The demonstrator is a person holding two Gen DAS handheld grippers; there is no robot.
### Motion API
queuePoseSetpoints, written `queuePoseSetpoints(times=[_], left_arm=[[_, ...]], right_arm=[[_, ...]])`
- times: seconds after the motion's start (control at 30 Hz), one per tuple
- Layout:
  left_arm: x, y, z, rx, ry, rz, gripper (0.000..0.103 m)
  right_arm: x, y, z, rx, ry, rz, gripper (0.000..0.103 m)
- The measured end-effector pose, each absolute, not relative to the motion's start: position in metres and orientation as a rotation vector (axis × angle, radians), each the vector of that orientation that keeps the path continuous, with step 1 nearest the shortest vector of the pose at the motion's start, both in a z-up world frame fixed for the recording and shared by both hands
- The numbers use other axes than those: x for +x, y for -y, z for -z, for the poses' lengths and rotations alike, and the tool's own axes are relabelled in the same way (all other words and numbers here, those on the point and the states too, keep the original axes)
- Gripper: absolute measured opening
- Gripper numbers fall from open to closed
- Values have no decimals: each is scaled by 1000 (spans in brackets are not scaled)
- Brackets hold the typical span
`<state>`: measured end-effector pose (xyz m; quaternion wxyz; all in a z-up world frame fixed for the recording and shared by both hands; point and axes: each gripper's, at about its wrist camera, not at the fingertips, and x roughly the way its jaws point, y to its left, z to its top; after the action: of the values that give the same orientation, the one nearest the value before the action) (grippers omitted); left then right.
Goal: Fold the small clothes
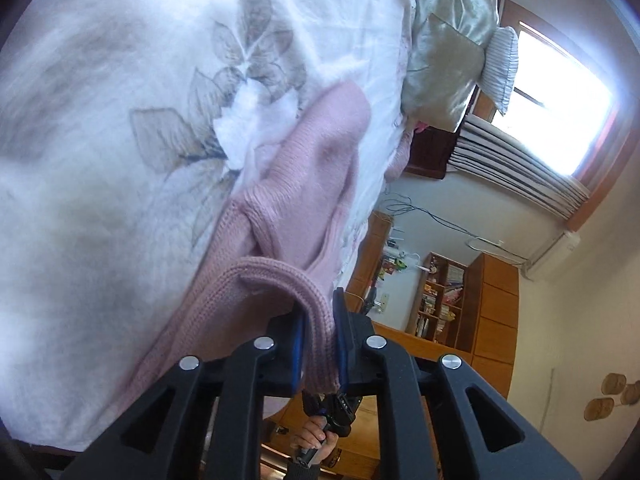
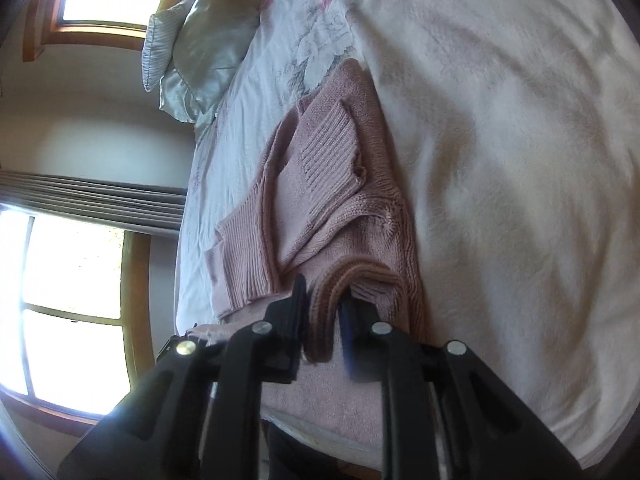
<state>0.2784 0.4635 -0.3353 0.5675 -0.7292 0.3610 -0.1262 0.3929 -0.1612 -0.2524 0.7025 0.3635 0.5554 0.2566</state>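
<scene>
A small pink knit sweater point(image 1: 316, 168) lies on a white fluffy blanket point(image 1: 100, 200) on the bed. My left gripper point(image 1: 318, 332) is shut on a rolled ribbed edge of the sweater, which hangs between its blue pads. In the right wrist view the same sweater point(image 2: 332, 192) shows a ribbed cuff folded across its body, and my right gripper point(image 2: 324, 308) is shut on another ribbed edge near the camera. The blanket point(image 2: 500, 160) spreads to the right. Below the left gripper, a hand point(image 1: 316, 436) grips the other tool's handle.
Silvery green pillows point(image 1: 448, 60) and a striped pillow point(image 1: 502, 68) sit at the head of the bed, also the pillows point(image 2: 200, 56) in the right view. A floral sheet point(image 2: 304, 40) lies beneath. Windows point(image 1: 560, 100), pleated curtains point(image 2: 92, 200) and wooden bookshelves point(image 1: 440, 296) line the room.
</scene>
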Motion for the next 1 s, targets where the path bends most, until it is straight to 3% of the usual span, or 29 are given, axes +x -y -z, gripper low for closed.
queuePoseSetpoints(times=[0.1, 0.17, 0.37, 0.6, 0.9, 0.93, 0.97, 1.0], left_arm=[[282, -470, 331, -1680, -837, 301, 35], [282, -476, 320, -1615, -838, 325, 47], [291, -479, 280, -1293, -922, 333, 56], [330, -467, 264, -993, -1049, 284, 56], [350, -449, 272, -827, -1156, 248, 54], [348, -448, 270, -816, -1152, 247, 49], [347, -446, 269, -803, -1155, 258, 31], [346, -444, 268, -781, -1165, 262, 18]], right_arm=[[397, 168, 245, 817, -1200, -592, 43], [397, 173, 235, 818, -1177, -620, 45], [397, 172, 212, 657, -1144, -630, 48], [397, 140, 223, 472, -1148, -617, 48], [411, 125, 239, 408, -1169, -602, 47], [411, 124, 239, 398, -1170, -606, 42], [411, 122, 239, 385, -1171, -613, 38], [410, 120, 238, 363, -1171, -616, 26]])
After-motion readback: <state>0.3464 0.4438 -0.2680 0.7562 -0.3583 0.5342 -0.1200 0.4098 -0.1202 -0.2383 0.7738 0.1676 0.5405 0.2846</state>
